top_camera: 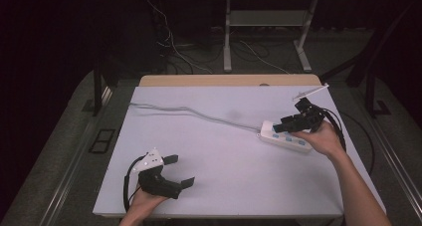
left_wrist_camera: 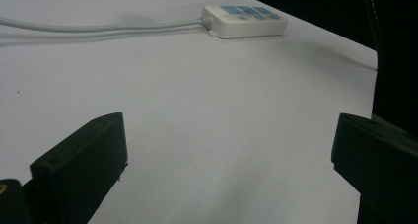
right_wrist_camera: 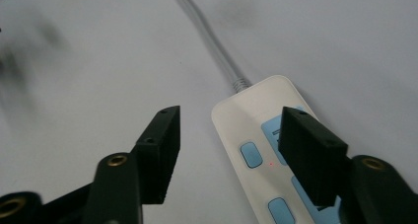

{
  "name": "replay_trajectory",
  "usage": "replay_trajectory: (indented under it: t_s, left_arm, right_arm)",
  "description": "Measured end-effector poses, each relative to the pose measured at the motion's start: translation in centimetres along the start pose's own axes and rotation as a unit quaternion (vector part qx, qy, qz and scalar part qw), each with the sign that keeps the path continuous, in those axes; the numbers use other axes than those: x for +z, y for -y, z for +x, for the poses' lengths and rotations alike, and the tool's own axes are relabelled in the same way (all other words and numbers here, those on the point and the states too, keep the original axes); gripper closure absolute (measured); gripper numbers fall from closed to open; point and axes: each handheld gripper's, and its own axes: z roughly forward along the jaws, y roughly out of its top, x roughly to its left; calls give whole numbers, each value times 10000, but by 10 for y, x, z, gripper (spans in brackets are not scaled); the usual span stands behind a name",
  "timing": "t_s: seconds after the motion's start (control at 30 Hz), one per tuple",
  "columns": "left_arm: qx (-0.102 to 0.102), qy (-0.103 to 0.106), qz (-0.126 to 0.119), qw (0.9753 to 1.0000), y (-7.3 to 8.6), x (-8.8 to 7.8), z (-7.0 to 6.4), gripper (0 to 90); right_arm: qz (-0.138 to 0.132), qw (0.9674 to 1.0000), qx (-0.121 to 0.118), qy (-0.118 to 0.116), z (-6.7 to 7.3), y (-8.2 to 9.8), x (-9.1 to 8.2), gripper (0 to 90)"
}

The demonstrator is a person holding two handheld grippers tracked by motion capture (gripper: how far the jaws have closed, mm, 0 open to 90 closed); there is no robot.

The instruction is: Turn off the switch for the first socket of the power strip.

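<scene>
A white power strip (top_camera: 286,136) with blue sockets and buttons lies at the right of the white table, its grey cable (top_camera: 199,114) running off to the far left. My right gripper (top_camera: 279,127) hovers just over the strip's cable end, jaws open; in the right gripper view the power strip (right_wrist_camera: 246,125) lies under my right gripper (right_wrist_camera: 229,150), one jaw above its blue sockets, nothing held. My left gripper (top_camera: 180,170) rests open near the table's front left edge. The left gripper view shows the power strip (left_wrist_camera: 244,20) far ahead, with my left gripper (left_wrist_camera: 229,157) open and empty.
The white tabletop (top_camera: 224,171) ends in a wooden strip (top_camera: 229,80) at the far edge. Black cables (top_camera: 343,126) trail from the right gripper off the table's right side. Table legs and loose wires stand on the dark floor beyond.
</scene>
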Motion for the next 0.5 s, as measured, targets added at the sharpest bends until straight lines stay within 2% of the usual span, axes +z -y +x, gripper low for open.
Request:
replay_trajectory:
  t_s: [0.33, 0.5]
  left_arm:
    - [15, 1, 5, 10000, 0, 0, 0, 0]
    - [28, -9, 15, 10000, 0, 0, 1, 0]
  right_arm:
    - [119, 9998, -102, 115, -7, 0, 8, 669]
    - [156, 9998, -113, 34, -11, 0, 14, 778]
